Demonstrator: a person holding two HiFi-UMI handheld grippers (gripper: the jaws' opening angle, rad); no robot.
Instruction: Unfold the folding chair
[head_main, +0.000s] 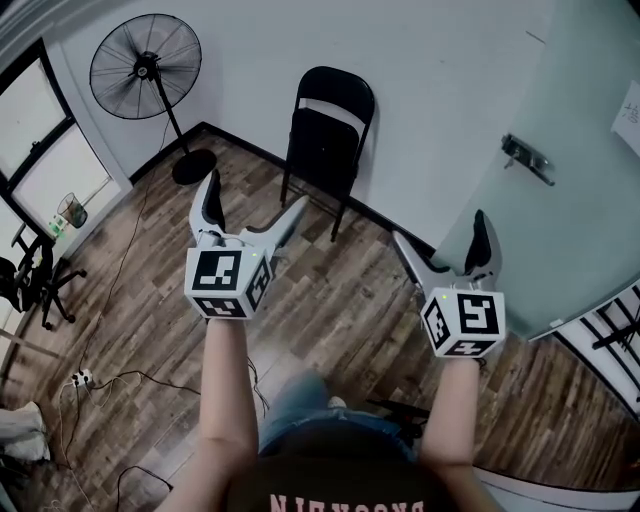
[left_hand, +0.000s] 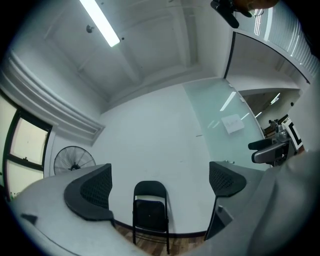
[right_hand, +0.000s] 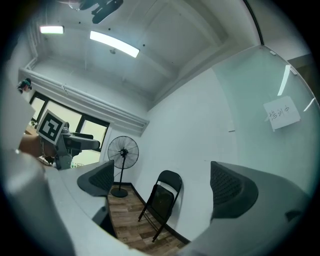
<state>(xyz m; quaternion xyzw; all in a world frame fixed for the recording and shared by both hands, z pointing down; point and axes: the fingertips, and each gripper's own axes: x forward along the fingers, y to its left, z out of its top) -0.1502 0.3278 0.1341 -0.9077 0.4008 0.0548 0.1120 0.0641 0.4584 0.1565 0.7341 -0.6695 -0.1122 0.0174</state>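
Floorboards, cables and a fan frame the scene. A black pedestal fan stands in the corner to the left of the chair, its round base on the brown wood-plank floor. To the right, a frosted glass door carries a metal handle and a sheet of paper stuck to the pane. At far left, by the window, sits a black office chair. A white power strip lies nearer the person, with dark cables trailing over the boards. A stretch of plank floor lies between the person and the chair.

A wire basket stands on the floor beside the window; its contents are too small to make out.

The black metal folding chair stands folded against the white wall, between the fan and the glass door. Its rounded back is upright, its seat panel is tipped up flat against the frame, and its thin legs rest on the boards at the dark skirting.

The left gripper is held out towards it with its jaws spread wide and nothing between them. The chair shows through the gap, well apart from the pads. The right gripper, held alongside, is likewise gaping wide and empty.
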